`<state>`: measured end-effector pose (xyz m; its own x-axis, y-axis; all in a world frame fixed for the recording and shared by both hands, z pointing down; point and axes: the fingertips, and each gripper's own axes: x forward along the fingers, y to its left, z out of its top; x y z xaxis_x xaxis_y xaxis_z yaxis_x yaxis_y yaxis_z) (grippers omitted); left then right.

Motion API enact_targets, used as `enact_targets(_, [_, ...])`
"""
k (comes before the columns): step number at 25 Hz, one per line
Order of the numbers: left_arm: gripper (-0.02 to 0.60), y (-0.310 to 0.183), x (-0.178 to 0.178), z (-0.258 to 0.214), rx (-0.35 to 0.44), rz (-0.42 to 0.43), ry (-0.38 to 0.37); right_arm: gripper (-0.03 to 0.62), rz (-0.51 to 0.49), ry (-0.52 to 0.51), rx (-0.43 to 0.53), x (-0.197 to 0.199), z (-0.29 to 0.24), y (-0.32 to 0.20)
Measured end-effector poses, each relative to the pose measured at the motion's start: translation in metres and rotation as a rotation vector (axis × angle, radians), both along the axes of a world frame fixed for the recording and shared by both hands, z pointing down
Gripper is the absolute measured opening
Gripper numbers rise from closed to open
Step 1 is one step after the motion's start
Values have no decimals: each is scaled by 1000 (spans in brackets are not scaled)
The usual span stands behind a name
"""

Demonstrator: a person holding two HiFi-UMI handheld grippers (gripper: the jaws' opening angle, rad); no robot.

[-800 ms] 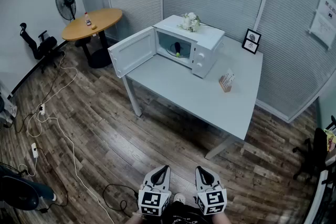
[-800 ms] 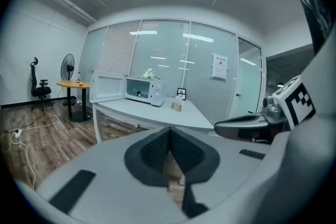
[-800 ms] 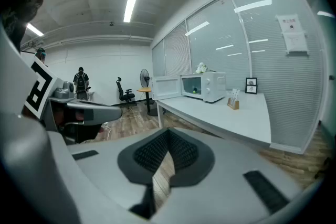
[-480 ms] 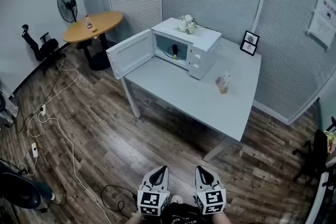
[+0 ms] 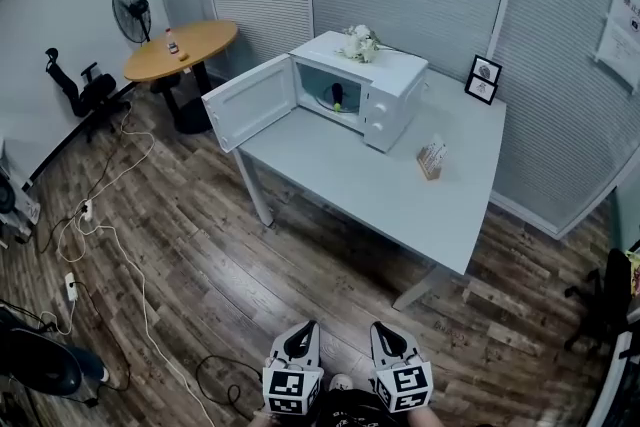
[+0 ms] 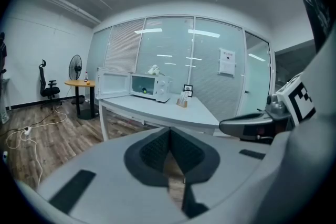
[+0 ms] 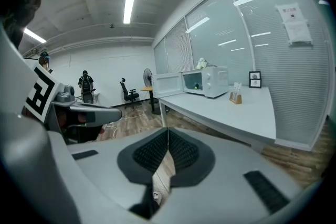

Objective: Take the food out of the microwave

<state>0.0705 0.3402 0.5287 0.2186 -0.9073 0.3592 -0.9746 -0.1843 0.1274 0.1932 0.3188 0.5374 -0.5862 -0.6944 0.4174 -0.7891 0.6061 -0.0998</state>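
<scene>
Well, we hold both grippers low at the bottom centre of the head view, side by side over the wooden floor (image 5: 200,255) and well apart from the worktop (image 5: 400,200). The left gripper (image 5: 308,325) has its fingers (image 6: 153,152) clenched together with nothing between them. The right gripper (image 5: 381,325) has its fingers (image 7: 150,153) clenched the same way, also empty. We see the white microwave (image 5: 385,80) at the far corner of the worktop, in the upper middle of the frame. Its door (image 5: 252,101) is swung wide open toward the left. The food (image 5: 338,95) sits inside the cavity, a small dark item with a yellow-green patch; we cannot tell what it is. Flowers (image 5: 360,42) lie on top of the microwave. To its right a frame (image 5: 484,79) stands near the wall, and a small holder (image 5: 432,156) stands nearer the middle of the worktop. At the upper left we see a round table (image 5: 182,50) and a fan (image 5: 133,10).
</scene>
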Motion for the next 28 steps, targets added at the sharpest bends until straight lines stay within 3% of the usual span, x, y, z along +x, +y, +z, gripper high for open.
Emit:
enact_targets(8, [8, -72, -38, -4, 21, 47, -4, 5, 25, -11, 0, -40, 0, -65])
enact_targets(15, [8, -141, -66, -6, 41, 142, -14, 5, 117, -29, 15, -69, -2, -128])
enact_targets(28, [8, -201, -98, -2, 47, 260, -8, 5, 219, -21, -4, -105, 9, -165])
